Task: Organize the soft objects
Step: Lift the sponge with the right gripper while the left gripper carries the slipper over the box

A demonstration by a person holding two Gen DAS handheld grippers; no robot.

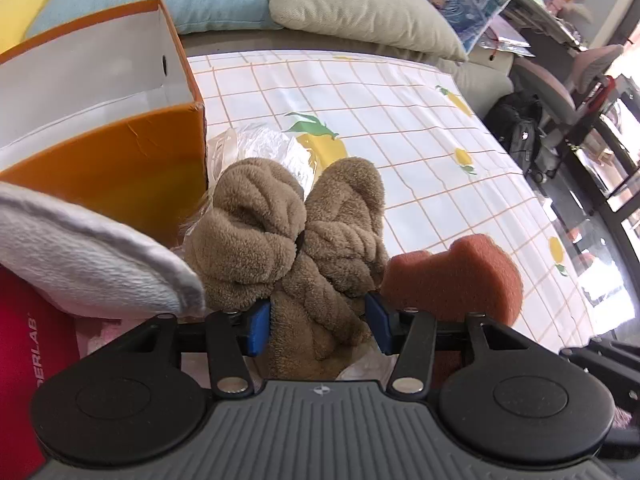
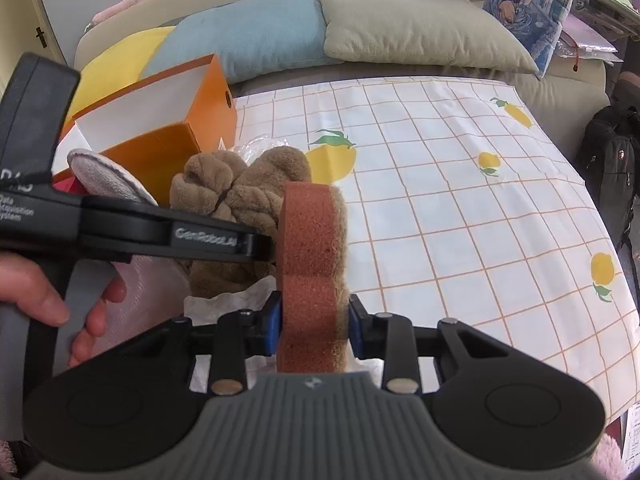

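"genrobot.ai" on the left gripper (image 2: pixel 256 246) arm, "derlab" on a red surface (image 1: pixel 24 344)

Bright daylight, sharp focus, fisheye-bent edges.

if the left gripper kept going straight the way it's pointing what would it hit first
Most likely the brown plush slippers. The left gripper points right at them, and part of the plush already lies between its blue fingers. Whether the pads press on it is unclear. The orange box and sponge sit off to either side.
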